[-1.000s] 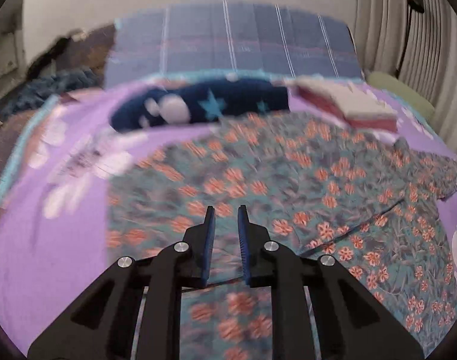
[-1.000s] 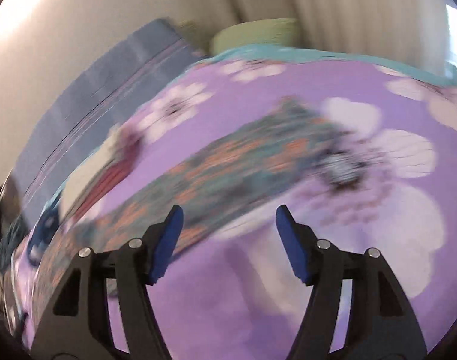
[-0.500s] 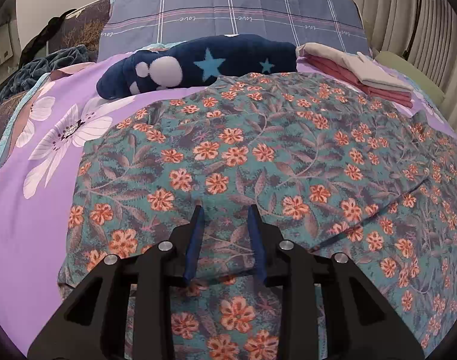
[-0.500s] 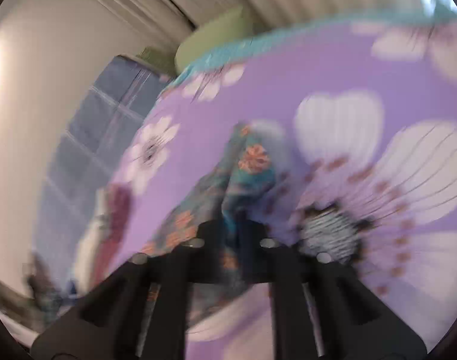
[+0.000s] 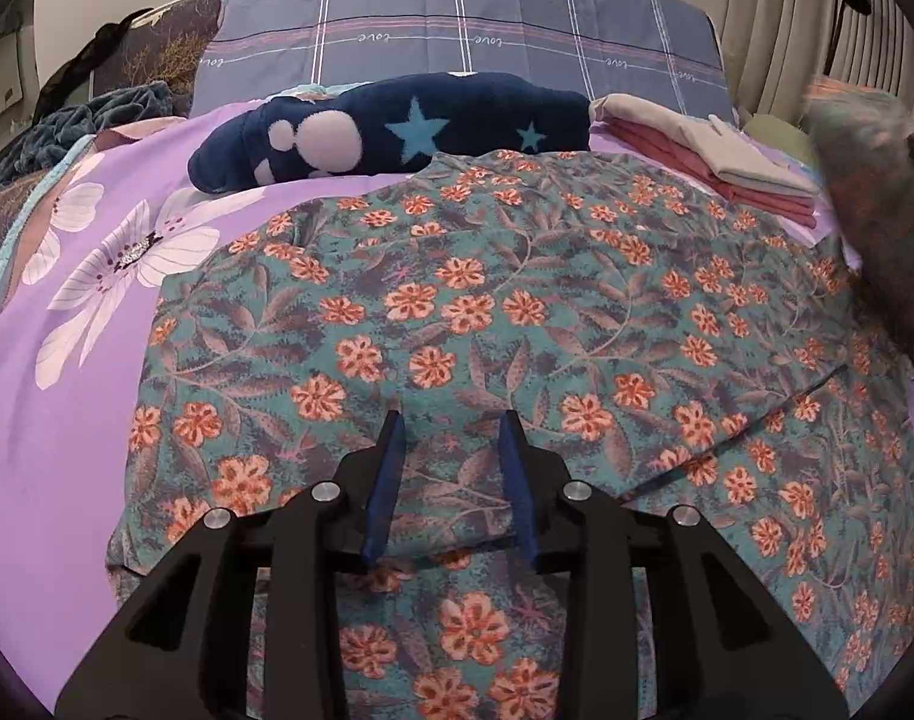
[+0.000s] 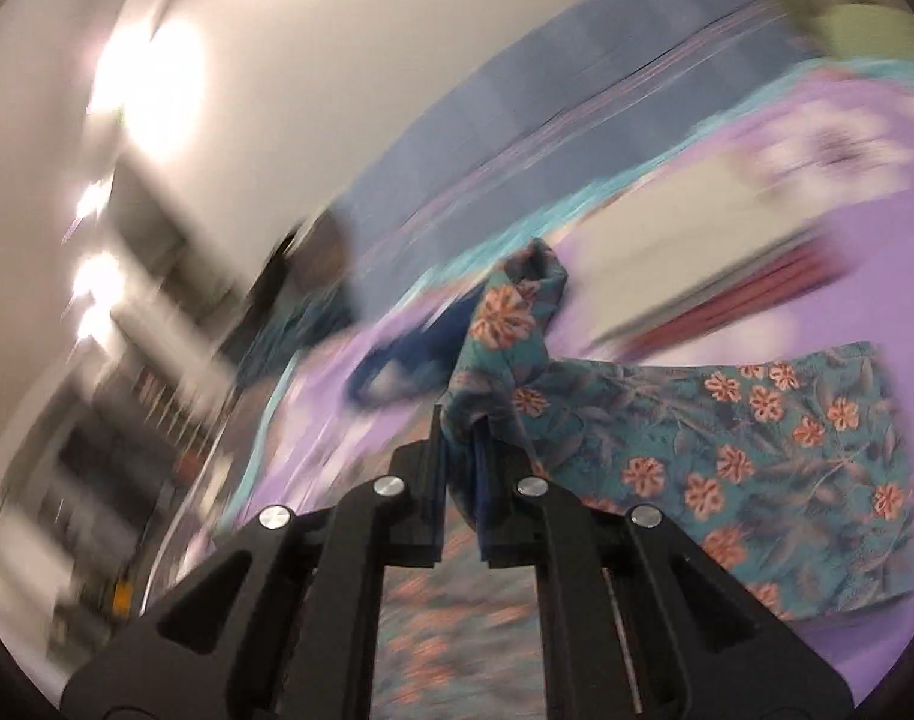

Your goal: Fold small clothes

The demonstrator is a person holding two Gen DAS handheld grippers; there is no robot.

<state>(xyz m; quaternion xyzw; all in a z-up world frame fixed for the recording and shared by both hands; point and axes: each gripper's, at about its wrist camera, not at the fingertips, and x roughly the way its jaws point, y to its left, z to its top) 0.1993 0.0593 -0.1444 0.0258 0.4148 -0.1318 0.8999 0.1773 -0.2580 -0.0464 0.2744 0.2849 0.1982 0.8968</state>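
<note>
Right gripper (image 6: 457,450) clamped on floral garment (image 5: 517,312) sleeve; left gripper (image 5: 451,468) parted, empty; fabric limp, light — grab hems.

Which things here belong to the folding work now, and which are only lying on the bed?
In the job:
- floral garment
- right gripper, shut on its sleeve
- left gripper, jaws apart over the cloth

Lying about:
- navy star blanket
- folded pink and beige stack
- checked pillow
</note>
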